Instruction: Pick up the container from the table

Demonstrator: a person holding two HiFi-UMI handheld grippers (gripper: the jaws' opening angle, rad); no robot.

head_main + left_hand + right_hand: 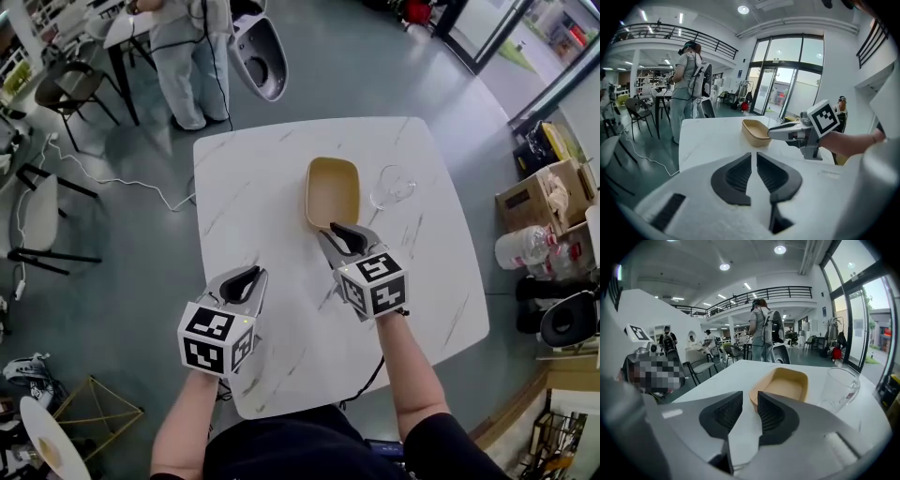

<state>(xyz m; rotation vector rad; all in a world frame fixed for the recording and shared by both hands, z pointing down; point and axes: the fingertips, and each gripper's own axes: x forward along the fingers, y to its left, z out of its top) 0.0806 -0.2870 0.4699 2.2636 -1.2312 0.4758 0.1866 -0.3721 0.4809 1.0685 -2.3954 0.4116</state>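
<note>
The left tongs [244, 278] hover over the near left part of the white marble-patterned table [253, 178]. In the left gripper view their dark ribbed pads [736, 176] stand pressed together with only a thin slit between them, and nothing is in it. Ahead of these tongs and off to their right lies the container [754, 131], well apart from them.

To the right of the left tongs, and further out over the table, are the right tongs [343, 233], pointing away from the person and slanted down. Their pads [723, 414] are spread, with a clear gap between them. The tan, oblong, open-topped container [333, 191] lies flat on the table straight ahead of them, its long side running away from the tips. Its near end sits right at the tips: in the right gripper view the near corner of its rim [754, 398] shows in the gap, but the pads do not press on it. The container looks empty inside.

Just right of the container, ahead of the right tongs and to their right, a clear glass [392, 187] stands upright on the table, close beside the container's right wall.
</note>
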